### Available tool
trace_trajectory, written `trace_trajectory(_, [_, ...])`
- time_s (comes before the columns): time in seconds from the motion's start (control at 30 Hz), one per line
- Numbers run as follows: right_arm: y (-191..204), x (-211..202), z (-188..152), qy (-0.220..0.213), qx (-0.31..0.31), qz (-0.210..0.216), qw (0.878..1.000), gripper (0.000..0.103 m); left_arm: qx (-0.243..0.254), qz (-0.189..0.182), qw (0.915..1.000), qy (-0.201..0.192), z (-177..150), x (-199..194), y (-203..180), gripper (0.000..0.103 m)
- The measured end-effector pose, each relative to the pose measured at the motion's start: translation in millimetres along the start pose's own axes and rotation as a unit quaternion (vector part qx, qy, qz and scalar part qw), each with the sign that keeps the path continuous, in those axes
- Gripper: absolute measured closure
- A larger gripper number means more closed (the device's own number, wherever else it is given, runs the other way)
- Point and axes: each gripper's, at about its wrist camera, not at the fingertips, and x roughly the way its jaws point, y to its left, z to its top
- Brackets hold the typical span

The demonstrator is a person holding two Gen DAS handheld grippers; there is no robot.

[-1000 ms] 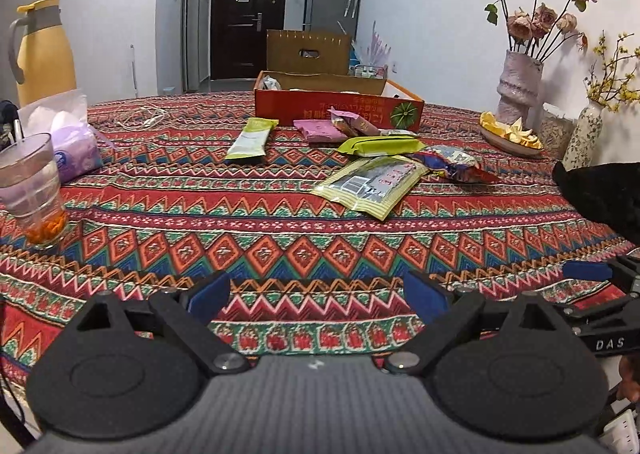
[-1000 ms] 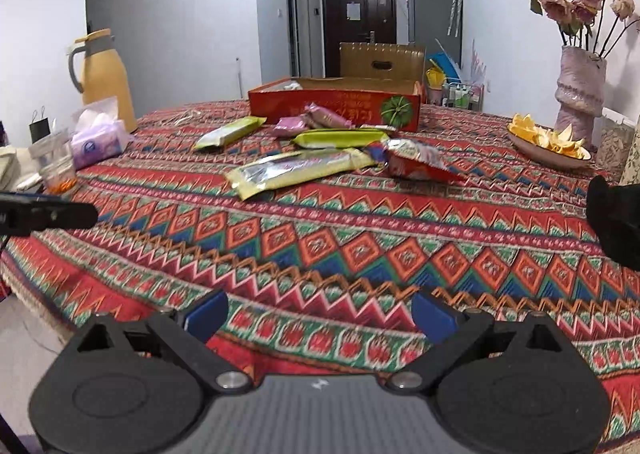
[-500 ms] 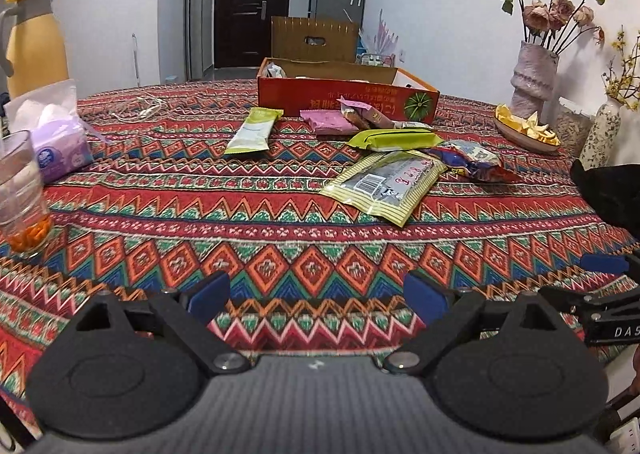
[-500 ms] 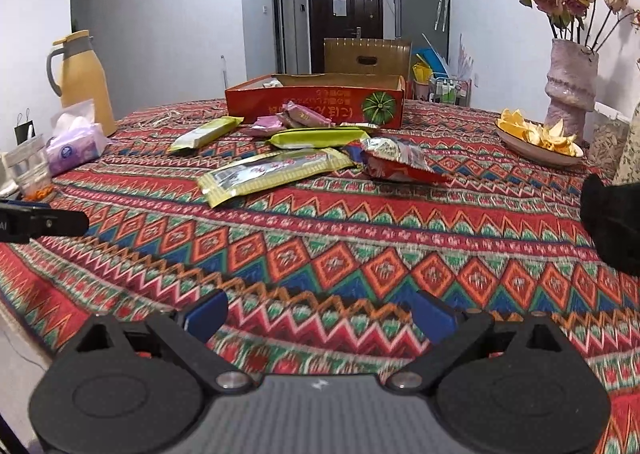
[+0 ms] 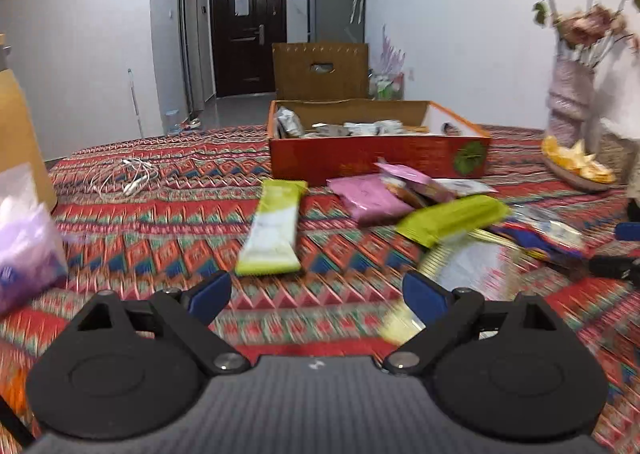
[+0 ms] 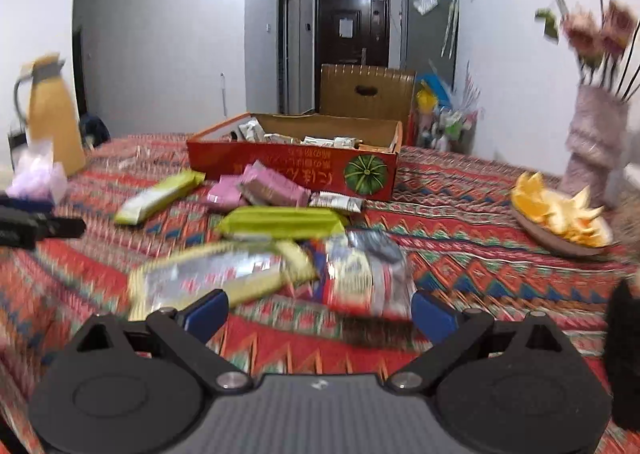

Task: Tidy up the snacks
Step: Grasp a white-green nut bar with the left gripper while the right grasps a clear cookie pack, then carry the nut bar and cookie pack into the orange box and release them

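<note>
Patterned red cloth is covering the table (image 5: 168,214) in a white-walled room with a dark door at the back, and the snacks awaiting sorting are lying scattered across its middle. Behind them, an open red cardboard box (image 5: 376,158) with a pumpkin emblem is sitting at the far side, already holding several small packets.

Nearest the right gripper (image 6: 320,306), a long yellow-edged clear packet (image 6: 208,278) is lying flat beside a crinkled red-and-silver bag (image 6: 368,274); both are blurring with the camera's motion. Beyond them a lime-green bar wrapper (image 6: 280,223) is lying crosswise, with pink packets (image 6: 256,186) piled just in front of the box. Off to the left, a green-and-white sachet (image 5: 274,230) is lying alone, directly ahead of the left gripper (image 5: 316,290).

Both grippers are hovering over the cloth with nothing between the jaws: the right pair is standing wide apart, and the left pair, also apart, is closing slightly.

All of these look light, thin and soft, in slick film that is likely to slide or crumple. The flat packets offer little height, so pinching a sealed end or a long edge seems the safest hold. The puffed bag probably needs a gentle squeeze at its crimped seam.

At the right, a dish of orange peel (image 6: 560,214) and a vase of dried roses (image 6: 592,150) are standing clear of the work.
</note>
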Motion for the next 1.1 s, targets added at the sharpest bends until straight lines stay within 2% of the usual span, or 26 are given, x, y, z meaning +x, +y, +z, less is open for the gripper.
trace_trajectory(0.07, [-9, 22, 12, 0.006, -0.003, -0.009, 1.0, 0.005, 0.014, 0.001, 0.9999, -0.004, 12, 23, 4, 0.013])
trace_trajectory(0.1, [-12, 34, 16, 0.011, -0.009, -0.017, 1.0, 0.006, 0.017, 0.007, 0.9998, 0.005, 19, 38, 6, 0.018])
trace_trajectory(0.17, [-20, 59, 20, 0.028, -0.011, -0.025, 0.999, 0.006, 0.018, 0.011, 0.9997, 0.014, 29, 64, 11, 0.02])
trace_trajectory(0.27, [-33, 86, 15, 0.051, 0.007, -0.03, 0.998, 0.017, 0.005, 0.015, 0.9997, 0.02, 37, 100, 20, 0.028])
trace_trajectory(0.4, [-47, 94, 8, 0.052, 0.059, 0.008, 0.997, 0.029, -0.002, 0.02, 0.9996, 0.021, 41, 140, 29, 0.028])
trace_trajectory(0.47, [-48, 95, 6, 0.047, 0.056, 0.006, 0.997, 0.033, -0.01, 0.026, 0.9993, 0.024, 40, 153, 34, 0.028])
trace_trajectory(0.5, [-47, 94, 5, 0.044, 0.054, 0.003, 0.998, 0.036, -0.017, 0.028, 0.9991, 0.027, 39, 157, 36, 0.03])
trace_trajectory(0.57, [-46, 93, 3, 0.04, 0.053, 0.002, 0.998, 0.039, -0.023, 0.024, 0.9989, 0.033, 35, 160, 38, 0.041])
trace_trajectory(0.67, [-41, 92, 0, 0.037, 0.038, -0.008, 0.999, 0.039, -0.02, 0.028, 0.9988, 0.036, 34, 158, 37, 0.064])
trace_trajectory(0.77, [-40, 92, 1, 0.038, 0.034, -0.012, 0.999, 0.04, -0.012, 0.046, 0.9979, 0.044, 33, 150, 32, 0.066])
trace_trajectory(0.87, [-41, 82, 0, 0.045, 0.038, -0.032, 0.998, 0.043, -0.014, 0.041, 0.998, 0.046, 29, 126, 25, 0.066])
trace_trajectory(1.0, [-40, 53, -16, 0.041, 0.047, -0.074, 0.995, 0.043, -0.023, 0.025, 0.9988, 0.037, 13, 74, 16, 0.066])
trace_trajectory(1.1, [-35, 22, -34, 0.039, 0.069, -0.076, 0.994, 0.043, -0.04, 0.01, 0.9987, 0.029, -8, 26, 8, 0.066])
